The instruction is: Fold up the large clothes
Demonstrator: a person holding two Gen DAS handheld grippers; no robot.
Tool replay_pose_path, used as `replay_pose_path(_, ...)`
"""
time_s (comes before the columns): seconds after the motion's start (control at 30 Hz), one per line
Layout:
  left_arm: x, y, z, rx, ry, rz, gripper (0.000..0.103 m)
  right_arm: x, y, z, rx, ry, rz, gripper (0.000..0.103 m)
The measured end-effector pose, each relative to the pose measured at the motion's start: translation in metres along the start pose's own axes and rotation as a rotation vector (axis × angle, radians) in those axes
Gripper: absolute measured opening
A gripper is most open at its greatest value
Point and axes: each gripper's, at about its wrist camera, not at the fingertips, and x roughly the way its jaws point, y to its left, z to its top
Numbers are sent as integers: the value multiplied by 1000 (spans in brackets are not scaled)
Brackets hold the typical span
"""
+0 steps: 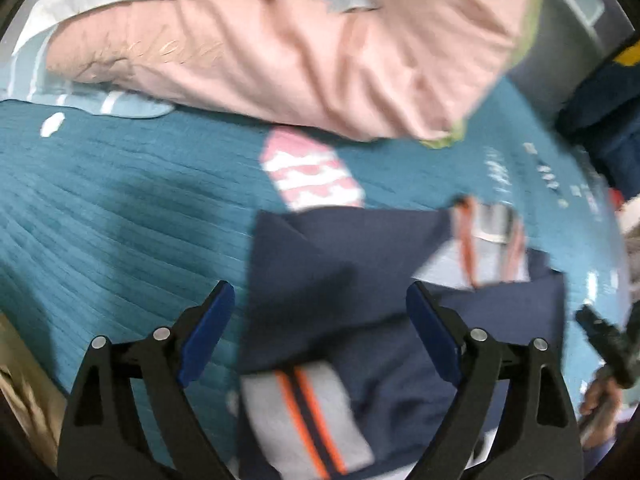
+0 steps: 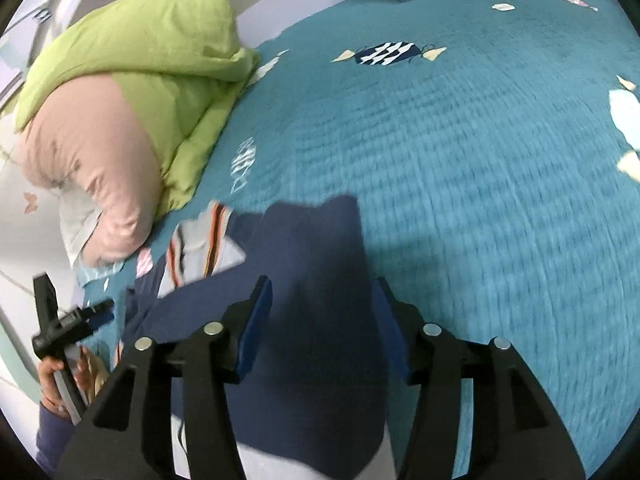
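**Navy garment under both pairs of spread jaws**

Through the left wrist camera I see my left gripper point(image 1: 320, 312) with its jaws spread wide, holding nothing. The navy garment point(image 1: 340, 264), trimmed in grey with orange stripes, lies on the teal bedspread point(image 1: 120, 200) directly ahead of and beneath the jaws. A pink pillow point(image 1: 300, 60) sits beyond it.

Through the right wrist camera, my right gripper point(image 2: 324, 308) also has its jaws apart, with a fold of the navy garment point(image 2: 320, 280) lying between them, not pinched. A green-and-pink pillow point(image 2: 132, 92) rests at the left. I see no containers.
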Motion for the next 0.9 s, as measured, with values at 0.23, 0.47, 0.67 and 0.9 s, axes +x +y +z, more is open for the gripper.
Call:
replay_pose_path(0.23,46,0,12,35,118,105,88,41,-6,36,58,92,-53,57)
replay_pose_path(0.47,58,-8,15,82,122,111,88,70,0,38,74,159,19,56)
replay_pose_path(0.67,58,-20,16,122,107,104,49,70,3,37,24,152,-53,10)
replay_pose_path(0.9,28,-33,6,193,9,57,10,37,7,30,25,50,9,4)
